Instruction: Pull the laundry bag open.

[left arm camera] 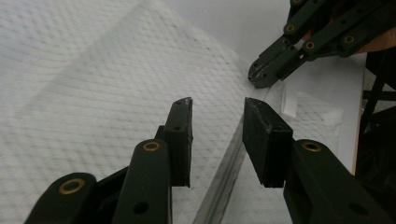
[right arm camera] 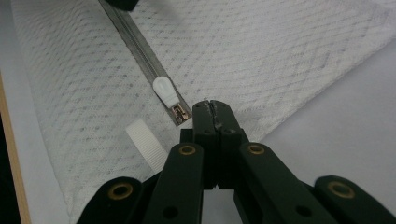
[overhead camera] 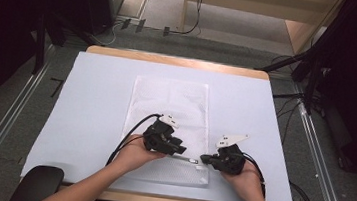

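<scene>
A white mesh zip pouch (overhead camera: pixel 170 109) lies flat on the white-covered table. Its zipper (left arm camera: pixel 229 172) runs along the near end, and the white pull (right arm camera: pixel 166 91) sits close to the right end, beside a white ribbon tab (right arm camera: pixel 144 140). My left gripper (overhead camera: pixel 181 151) hangs over the zipper line with its jaws apart and nothing between the pads (left arm camera: pixel 217 109). My right gripper (overhead camera: pixel 204 158) comes in from the right with its jaws closed, the tips (right arm camera: pixel 212 105) pinching the pouch fabric just past the zipper's end. It also shows in the left gripper view (left arm camera: pixel 257 77).
The white sheet (overhead camera: pixel 89 121) covers a wooden table whose front edge (overhead camera: pixel 156 199) is close to the person. A black rounded object (overhead camera: pixel 40 179) sits at the lower left. Cables and stand legs (overhead camera: pixel 296 62) lie on the floor around the table.
</scene>
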